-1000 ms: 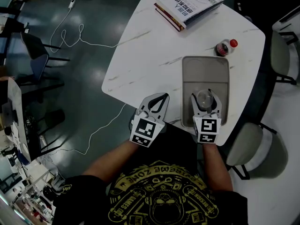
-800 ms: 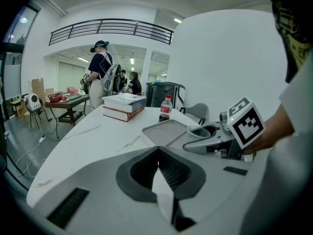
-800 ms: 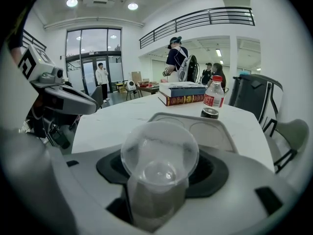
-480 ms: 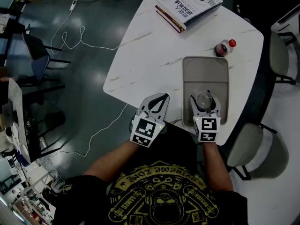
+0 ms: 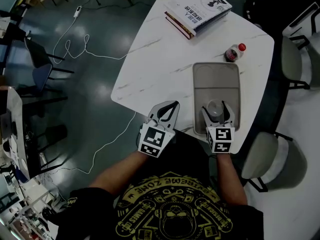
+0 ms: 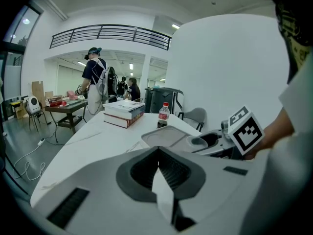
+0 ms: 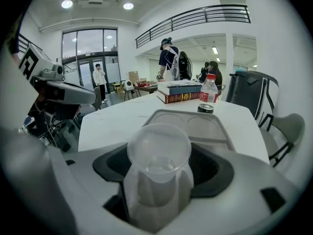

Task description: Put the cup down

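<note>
Cup (image 7: 159, 148) within right claw (image 5: 217, 109), jaws opening (base hidden)

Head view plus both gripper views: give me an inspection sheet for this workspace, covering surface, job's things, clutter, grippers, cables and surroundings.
Surface: white veined table.
Job's things: clear plastic cup, upright at the near end of the grey tray.
Clutter: stack of books at the far edge; red-capped bottle just beyond the tray.
Grippers: left hand-held gripper has its jaws together and is empty, at the table's near edge; right hand-held gripper has its jaws opening, with the cup between them.
Cables: white cable on the floor left of the table; nothing seen on the table.
Surroundings: grey chair at the right; person standing at a far table.
</note>
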Available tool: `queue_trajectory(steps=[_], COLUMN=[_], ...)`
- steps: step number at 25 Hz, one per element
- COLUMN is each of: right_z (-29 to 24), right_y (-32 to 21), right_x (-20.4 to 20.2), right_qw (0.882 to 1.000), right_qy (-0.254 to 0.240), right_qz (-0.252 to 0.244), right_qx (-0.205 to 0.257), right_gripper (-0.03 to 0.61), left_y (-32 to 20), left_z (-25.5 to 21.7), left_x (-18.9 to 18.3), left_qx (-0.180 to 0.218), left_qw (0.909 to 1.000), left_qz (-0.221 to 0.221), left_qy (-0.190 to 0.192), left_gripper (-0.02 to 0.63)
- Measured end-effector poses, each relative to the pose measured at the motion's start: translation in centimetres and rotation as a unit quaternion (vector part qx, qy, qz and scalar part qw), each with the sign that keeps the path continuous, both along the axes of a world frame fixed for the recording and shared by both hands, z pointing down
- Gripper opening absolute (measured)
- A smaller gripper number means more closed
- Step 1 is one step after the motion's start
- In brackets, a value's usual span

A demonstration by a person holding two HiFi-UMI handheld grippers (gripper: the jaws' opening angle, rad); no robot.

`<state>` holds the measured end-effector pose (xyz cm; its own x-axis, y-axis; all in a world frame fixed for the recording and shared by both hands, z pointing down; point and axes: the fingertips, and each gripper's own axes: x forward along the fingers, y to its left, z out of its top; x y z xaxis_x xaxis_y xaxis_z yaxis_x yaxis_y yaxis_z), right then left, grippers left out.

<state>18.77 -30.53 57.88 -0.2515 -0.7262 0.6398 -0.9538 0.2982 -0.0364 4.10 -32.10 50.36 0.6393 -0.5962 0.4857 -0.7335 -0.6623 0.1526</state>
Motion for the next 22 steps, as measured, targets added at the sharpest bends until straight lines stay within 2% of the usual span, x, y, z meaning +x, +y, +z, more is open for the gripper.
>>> queue_trajectory(steps=[6, 16, 17, 22], right_z=[-1.4, -6.1, -6.5, -8.4], right_y=[1.6, 4.7, 5.0, 7.0], right_x=[0.0, -0.4, -0.7, -2.4], right_qw=[1.0, 0.995, 0.995, 0.993], right_qy=[0.005, 0.019, 0.019, 0.02], right_qz=[0.014, 0.073, 0.075, 0.081], right_qx=[0.011, 0.064, 0.069, 0.085], right_gripper=[0.339, 0.337, 0.326, 0.153], left_y=[0.9, 3.2, 3.4, 4.7], left_z=[-1.2, -3.2, -3.3, -4.0], left_x=[-0.2, -2.0, -2.3, -3.7], left_qx=[0.015, 0.041, 0.043, 0.05], left_qw=[0.9998, 0.9987, 0.9986, 0.9981], left_qz=[0.007, 0.012, 0.012, 0.007], left_qy=[0.013, 0.029, 0.029, 0.035], left_gripper=[0.011, 0.011, 0.011, 0.011])
